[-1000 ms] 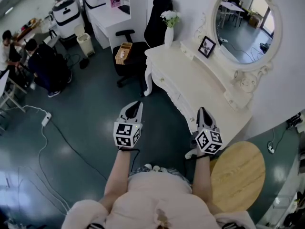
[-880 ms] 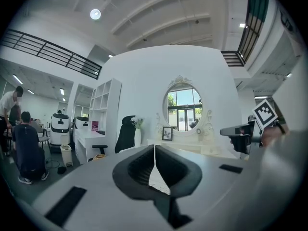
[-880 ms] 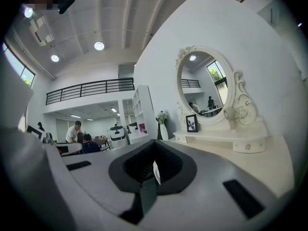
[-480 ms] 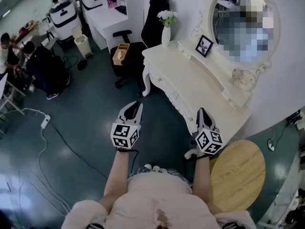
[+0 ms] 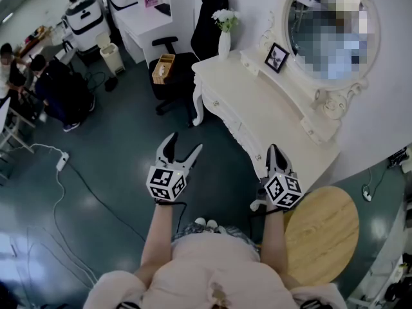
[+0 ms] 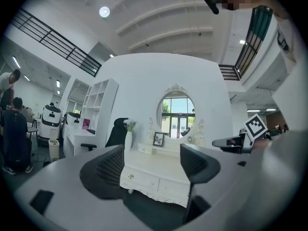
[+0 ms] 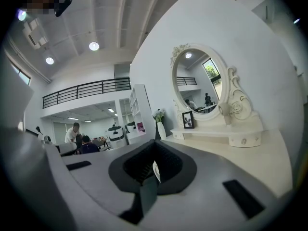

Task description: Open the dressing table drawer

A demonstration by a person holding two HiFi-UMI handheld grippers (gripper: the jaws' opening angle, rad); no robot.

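Observation:
The white dressing table (image 5: 273, 111) stands ahead and to the right, its drawer fronts (image 5: 222, 111) shut and facing the floor space. In the left gripper view the drawers (image 6: 144, 181) show between the jaws, still some way off. My left gripper (image 5: 185, 143) hovers over the floor left of the table; its jaws are opening, spread wide with nothing between them. My right gripper (image 5: 275, 149) is shut and empty, close to the table's near front edge. In the right gripper view the jaws (image 7: 153, 166) meet, with the tabletop (image 7: 240, 153) alongside.
An oval mirror (image 5: 331, 28), a photo frame (image 5: 278, 58) and a vase of flowers (image 5: 224, 37) sit on the table. A black office chair (image 5: 177, 69) stands at its far end. A round wooden stool (image 5: 322, 237) is at my right. People (image 5: 51, 82) and cables (image 5: 64, 166) are at left.
The left gripper's jaws, shut in both earlier frames, now stand wide apart. Both hands stay almost where they were.

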